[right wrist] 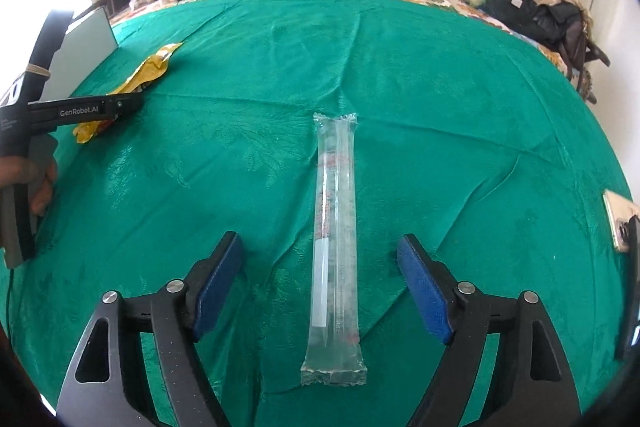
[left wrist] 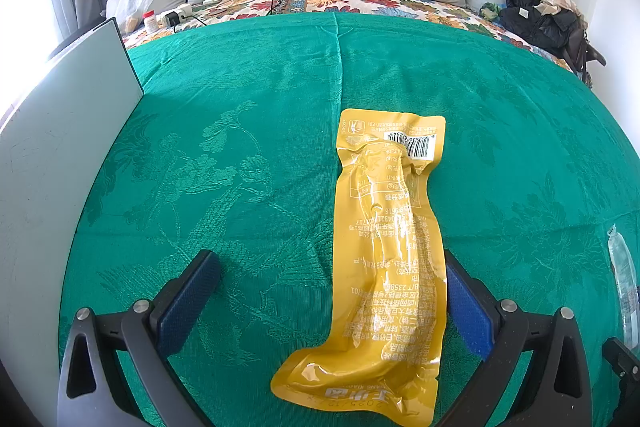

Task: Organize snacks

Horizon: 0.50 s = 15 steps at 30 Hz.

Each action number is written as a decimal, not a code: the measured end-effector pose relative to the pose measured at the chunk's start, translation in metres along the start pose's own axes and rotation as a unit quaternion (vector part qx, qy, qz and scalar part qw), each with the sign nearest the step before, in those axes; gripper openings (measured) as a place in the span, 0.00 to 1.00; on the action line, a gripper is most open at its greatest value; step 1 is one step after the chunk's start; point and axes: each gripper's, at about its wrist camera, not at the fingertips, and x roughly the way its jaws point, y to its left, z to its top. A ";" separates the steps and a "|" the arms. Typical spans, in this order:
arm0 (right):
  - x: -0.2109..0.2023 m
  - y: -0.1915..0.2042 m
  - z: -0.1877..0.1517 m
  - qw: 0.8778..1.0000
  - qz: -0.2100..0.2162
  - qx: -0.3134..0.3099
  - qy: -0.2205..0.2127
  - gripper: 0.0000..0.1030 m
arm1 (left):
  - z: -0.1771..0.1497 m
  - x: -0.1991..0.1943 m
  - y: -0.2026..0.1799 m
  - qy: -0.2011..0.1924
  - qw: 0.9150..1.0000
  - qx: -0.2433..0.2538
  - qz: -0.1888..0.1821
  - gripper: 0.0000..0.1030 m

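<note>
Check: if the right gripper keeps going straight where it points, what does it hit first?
Probably the clear snack tube, lying lengthwise between the open right gripper fingers, on the green cloth. Depth is hard to judge.

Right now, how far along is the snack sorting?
Nothing looks sorted yet. The yellow packet and the clear tube pack both lie loose and apart on the green cloth. Nothing is in hand: the left tongs straddle the yellow packet, open, and the right tongs straddle the clear pack, open. Still left: grasping both and placing them together.
</note>
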 end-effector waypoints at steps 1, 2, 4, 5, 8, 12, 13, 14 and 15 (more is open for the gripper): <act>-0.002 -0.001 -0.004 1.000 0.000 0.001 -0.003 0.84 | 0.000 0.000 0.000 0.000 1.000 0.000 0.000 1.00; -0.001 0.000 -0.004 1.000 -0.001 0.000 -0.006 0.86 | 0.000 0.000 0.000 0.000 1.000 0.000 0.000 1.00; -0.001 0.000 -0.006 1.000 -0.002 0.002 -0.010 0.88 | 0.000 0.000 0.000 0.000 1.000 0.000 0.000 1.00; -0.001 0.001 -0.006 1.000 -0.003 0.001 -0.011 0.89 | 0.000 0.000 0.000 0.000 1.000 0.000 0.000 1.00; 0.000 0.001 -0.007 1.000 -0.002 0.001 -0.012 0.90 | 0.000 0.000 0.000 0.000 1.000 0.000 0.000 1.00; 0.002 0.002 -0.006 1.000 -0.002 0.000 -0.012 0.92 | 0.000 0.000 0.000 0.000 1.000 0.000 0.000 1.00; 0.002 0.002 -0.006 1.000 -0.001 0.000 -0.012 0.92 | 0.000 0.000 -0.001 0.000 1.000 0.000 0.000 1.00; 0.002 0.001 -0.007 1.000 -0.001 0.000 -0.013 0.92 | 0.000 0.000 -0.001 0.000 1.000 0.000 0.000 1.00; 0.002 0.002 -0.007 1.000 -0.001 0.000 -0.013 0.92 | 0.000 0.000 0.000 0.000 1.000 0.000 0.000 1.00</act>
